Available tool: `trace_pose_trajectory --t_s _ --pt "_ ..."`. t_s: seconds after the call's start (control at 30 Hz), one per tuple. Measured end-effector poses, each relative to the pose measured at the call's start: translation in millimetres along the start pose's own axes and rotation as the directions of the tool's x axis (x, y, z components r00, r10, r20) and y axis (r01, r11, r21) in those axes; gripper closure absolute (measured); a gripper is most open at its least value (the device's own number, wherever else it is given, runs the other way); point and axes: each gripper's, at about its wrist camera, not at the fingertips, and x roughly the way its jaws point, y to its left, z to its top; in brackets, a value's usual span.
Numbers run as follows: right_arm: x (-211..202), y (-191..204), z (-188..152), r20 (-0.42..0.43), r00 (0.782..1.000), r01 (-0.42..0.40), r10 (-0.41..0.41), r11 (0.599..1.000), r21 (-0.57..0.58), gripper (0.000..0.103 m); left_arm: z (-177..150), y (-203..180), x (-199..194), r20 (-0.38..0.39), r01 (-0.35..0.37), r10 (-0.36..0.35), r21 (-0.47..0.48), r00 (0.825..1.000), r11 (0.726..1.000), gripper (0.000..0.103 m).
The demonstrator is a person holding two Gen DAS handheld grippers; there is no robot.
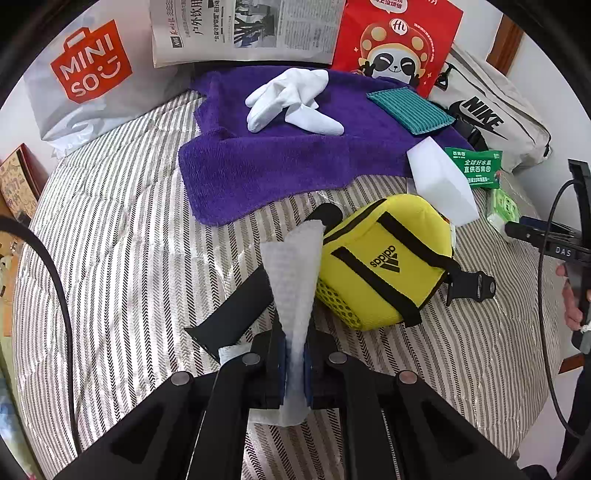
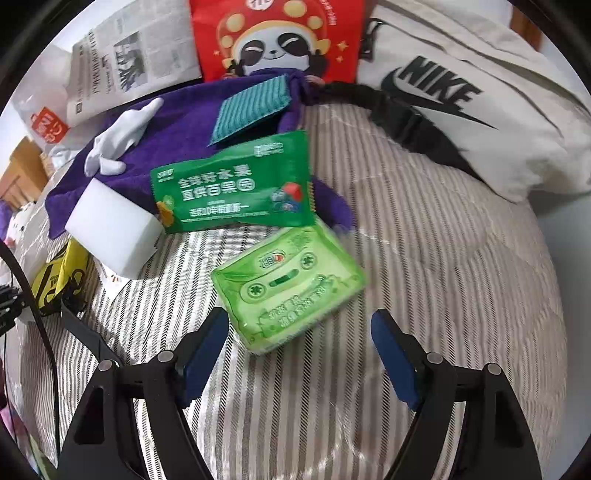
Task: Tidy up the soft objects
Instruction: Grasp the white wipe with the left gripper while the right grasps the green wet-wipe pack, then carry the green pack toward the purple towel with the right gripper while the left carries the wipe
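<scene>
My left gripper (image 1: 294, 363) is shut on a white paper towel (image 1: 291, 273), which stands up between the jaws above the striped bed cover. A yellow Adidas pouch (image 1: 384, 262) lies just right of it. A purple towel (image 1: 280, 162) lies beyond, with white socks (image 1: 291, 103) and a teal cloth (image 1: 410, 110) on it. My right gripper (image 2: 299, 350) is open and empty, with a light green tissue pack (image 2: 288, 288) lying on the bed just ahead of the fingertips. A dark green wipes pack (image 2: 236, 188) and a white sponge block (image 2: 114, 229) lie behind it.
A Miniso bag (image 1: 88, 74), a newspaper (image 1: 240, 29) and a red panda bag (image 1: 399, 44) stand along the back. A white Nike bag (image 2: 476, 99) lies at back right. A black strap (image 1: 229, 310) lies on the cover by my left fingers.
</scene>
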Motion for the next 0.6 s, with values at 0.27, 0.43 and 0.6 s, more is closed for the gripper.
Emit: trace_pose_trajectory --t_s 0.27,0.43,0.6 --pt "21 11 7 0.019 1.0 0.004 -0.003 0.997 -0.073 0.017 2 -3 1 -0.003 -0.008 0.008 0.012 1.0 1.0 0.096" --pt "27 11 13 0.081 0.997 -0.003 0.009 0.998 -0.07 0.018 1 -4 2 0.002 -0.014 0.014 0.011 1.0 1.0 0.096" --pt "19 12 6 0.1 0.995 -0.021 0.03 0.996 -0.083 0.019 0 -7 1 0.005 -0.013 0.013 0.006 1.0 1.0 0.096"
